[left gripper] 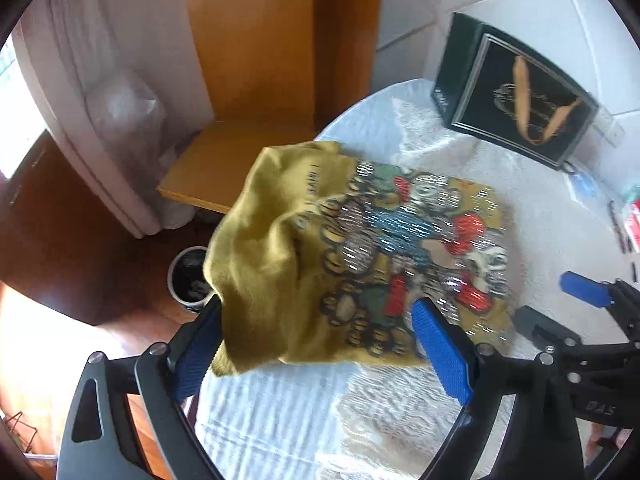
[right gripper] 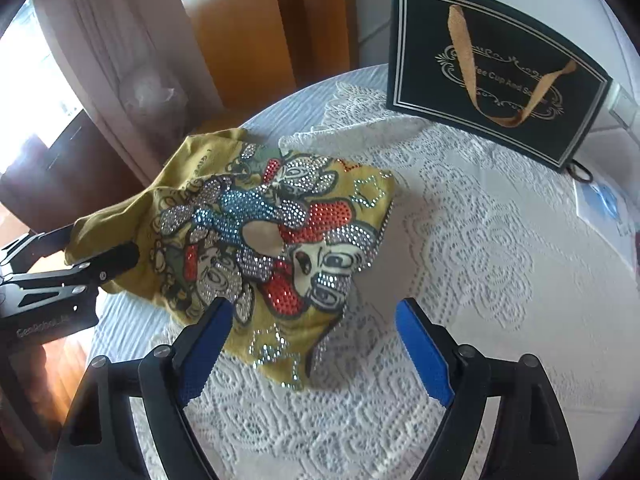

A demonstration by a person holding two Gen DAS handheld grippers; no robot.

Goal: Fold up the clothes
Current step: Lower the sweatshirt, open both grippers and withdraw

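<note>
Mustard-yellow shirt (right gripper: 256, 232) lies bunched on a round table (right gripper: 500, 280) covered by a white lace cloth (right gripper: 460, 248), its left part hanging over the table's rim. Behind stand a black gift bag (right gripper: 492, 76) with a gold ribbon, wooden panelling (left gripper: 256, 40) and a pale curtain (left gripper: 100, 40); a small bin (left gripper: 188, 276) sits on the wooden floor. The garment's long axis runs from the near-left rim towards the table's middle, sequinned print up. Both claws tilt steeply down. The left gripper (left gripper: 320, 344) is spread wide, cloth draped against its left finger, ungripped. The right gripper (right gripper: 316, 340) gapes over the near hem, released.
</note>
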